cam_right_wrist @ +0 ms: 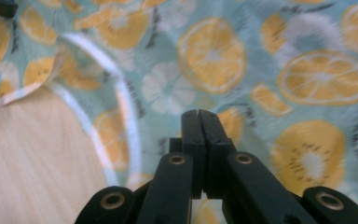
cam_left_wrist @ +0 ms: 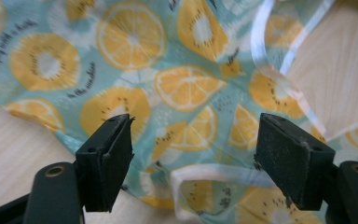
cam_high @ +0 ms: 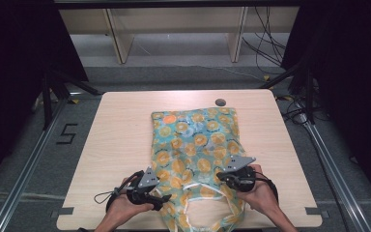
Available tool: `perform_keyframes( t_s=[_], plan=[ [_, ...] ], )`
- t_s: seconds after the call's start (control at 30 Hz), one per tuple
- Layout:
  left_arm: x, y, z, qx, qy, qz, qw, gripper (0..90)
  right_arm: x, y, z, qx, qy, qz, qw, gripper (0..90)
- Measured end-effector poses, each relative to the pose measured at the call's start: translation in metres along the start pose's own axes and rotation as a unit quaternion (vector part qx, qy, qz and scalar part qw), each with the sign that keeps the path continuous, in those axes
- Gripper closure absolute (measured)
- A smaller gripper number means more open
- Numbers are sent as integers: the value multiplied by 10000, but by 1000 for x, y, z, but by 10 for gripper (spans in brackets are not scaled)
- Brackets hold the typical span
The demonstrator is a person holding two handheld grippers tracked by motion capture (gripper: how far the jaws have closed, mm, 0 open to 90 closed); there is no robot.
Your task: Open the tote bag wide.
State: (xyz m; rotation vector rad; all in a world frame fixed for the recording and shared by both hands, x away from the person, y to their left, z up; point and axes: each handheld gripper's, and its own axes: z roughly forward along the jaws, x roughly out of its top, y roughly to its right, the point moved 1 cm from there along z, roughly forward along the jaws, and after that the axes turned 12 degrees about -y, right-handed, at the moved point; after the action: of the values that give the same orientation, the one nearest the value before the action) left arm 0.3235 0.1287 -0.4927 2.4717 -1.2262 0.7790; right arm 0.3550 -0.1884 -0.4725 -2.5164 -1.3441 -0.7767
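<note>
One garment (cam_high: pixel 195 150), teal with a citrus-slice print and white trim, lies flat on the table (cam_high: pixel 121 140), running from the middle to the near edge. Two grippers work at its near end. The left gripper (cam_high: pixel 163 199) is at the garment's near-left edge; the right gripper (cam_high: pixel 221 177) rests on the garment's near-right part.

The high view does not resolve either jaw gap. The left gripper view does: the left gripper (cam_left_wrist: pixel 193 154) has its jaws wide apart, with the garment (cam_left_wrist: pixel 168 70) and a white-trimmed loop between them, nothing gripped. The right gripper view shows the right gripper (cam_right_wrist: pixel 199 121) with its jaws pressed together above the garment (cam_right_wrist: pixel 261 60); whether cloth is pinched between them cannot be told.

One dark round grommet (cam_high: pixel 220 102) sits just beyond the garment's far edge. Cables (cam_high: pixel 265 38) lie on the floor beyond the table.
</note>
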Motion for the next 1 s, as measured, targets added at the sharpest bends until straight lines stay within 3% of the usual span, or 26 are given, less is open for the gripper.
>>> perform_keyframes(
  t_s=[0.13,0.17,0.27,0.37,0.47,0.5,0.67,0.73,0.83,0.87,0.93,1.0],
  plan=[
    [1,0,-8,55,194,-91,9998,259,6,11,-3,48,134,74,9999,900],
    [1,1,-8,40,221,-130,9997,249,9,12,-4,290,145,122,9994,900],
    [4,-1,-5,104,149,-91,9998,245,11,7,-3,335,112,25,9994,898],
    [15,3,3,0,114,60,9999,274,15,0,1,422,84,22,9991,876],
    [32,15,11,-254,192,222,9992,273,15,-1,2,448,92,-10,9990,864],
    [38,19,16,-235,180,285,9992,279,15,-1,2,443,88,-10,9990,860],
    [59,29,40,-237,-233,537,9980,333,14,2,-3,454,98,157,9988,821],
    [61,29,48,-53,-365,547,9978,445,12,5,-5,431,149,201,9988,792],
    [65,23,51,7,-345,763,9965,811,9,8,-9,491,259,294,9980,758],
    [69,19,49,20,-292,755,9967,880,8,8,-11,518,205,316,9979,753],
    [77,11,44,79,-205,743,9970,895,7,8,-14,481,287,307,9980,744],
    [87,1,36,122,11,605,9981,896,6,9,-19,467,312,331,9979,733]
  ],
)
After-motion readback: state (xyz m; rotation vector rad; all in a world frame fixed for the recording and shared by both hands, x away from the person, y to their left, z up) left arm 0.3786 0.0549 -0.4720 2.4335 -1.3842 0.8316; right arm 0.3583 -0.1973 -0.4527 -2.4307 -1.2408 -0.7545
